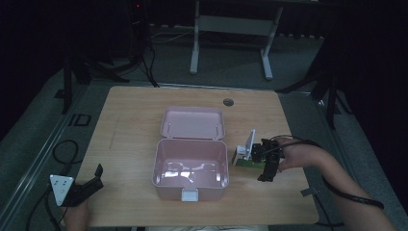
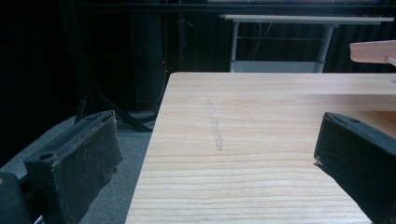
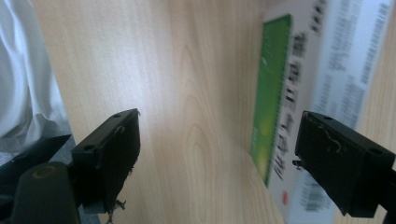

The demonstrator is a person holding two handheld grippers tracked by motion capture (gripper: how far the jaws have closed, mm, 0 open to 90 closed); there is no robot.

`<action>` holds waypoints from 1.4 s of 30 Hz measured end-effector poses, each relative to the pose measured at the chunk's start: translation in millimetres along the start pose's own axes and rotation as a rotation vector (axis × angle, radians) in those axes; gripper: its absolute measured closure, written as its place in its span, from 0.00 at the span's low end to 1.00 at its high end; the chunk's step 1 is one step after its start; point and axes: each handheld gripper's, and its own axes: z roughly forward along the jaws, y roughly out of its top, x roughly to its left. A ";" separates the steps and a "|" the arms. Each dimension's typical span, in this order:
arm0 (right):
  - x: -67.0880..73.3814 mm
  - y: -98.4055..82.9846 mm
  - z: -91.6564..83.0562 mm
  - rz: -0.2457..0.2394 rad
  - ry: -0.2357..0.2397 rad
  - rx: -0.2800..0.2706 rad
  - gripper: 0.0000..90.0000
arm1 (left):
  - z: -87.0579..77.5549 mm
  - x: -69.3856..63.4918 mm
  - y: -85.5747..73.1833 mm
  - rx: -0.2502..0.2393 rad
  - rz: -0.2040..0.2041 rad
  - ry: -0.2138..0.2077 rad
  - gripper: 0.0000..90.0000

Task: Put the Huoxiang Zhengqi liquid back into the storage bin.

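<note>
at the near left corner of the wooden bench (image 1: 130, 110), left tongs (image 1: 91, 183), held low in a hand, jaws spread wide with nothing between them. in the left gripper view, same tongs (image 2: 215, 163) parted over bare wood, pointing along the bench edge, with a faint scratch on the grain ahead.

near the front middle, pink box (image 1: 190, 168), open, standing on the bench with its front latch toward the person. inside, only glare on the pink bottom. hinged behind it, pink lid (image 1: 192, 122), thrown back and lying flat on the bench. just visible at the upper right of the left gripper view, an edge of that lid (image 2: 373, 50).

to the right of the box, close beside its right wall but apart from it, green and white packet (image 1: 245, 161), lying flat on the bench. over it, right tongs (image 1: 267, 166), held by a hand coming from the right, jaws apart. in the right gripper view, right tongs (image 3: 215, 158) spread open, one jaw over bare wood, the other over the packet (image 3: 299, 88); printed text on the packet too blurred to read. not pinching it; touching or not, cannot tell.

farther off, small round grommet (image 1: 228, 102) near the far edge of the bench. beyond the bench, white frame legs (image 1: 195, 48) on a grey floor.
</note>
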 end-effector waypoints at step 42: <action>-64.6 -0.6 39.6 0.093 0.021 0.055 0.43 | 0.2 -0.1 0.1 0.002 0.001 -0.004 0.00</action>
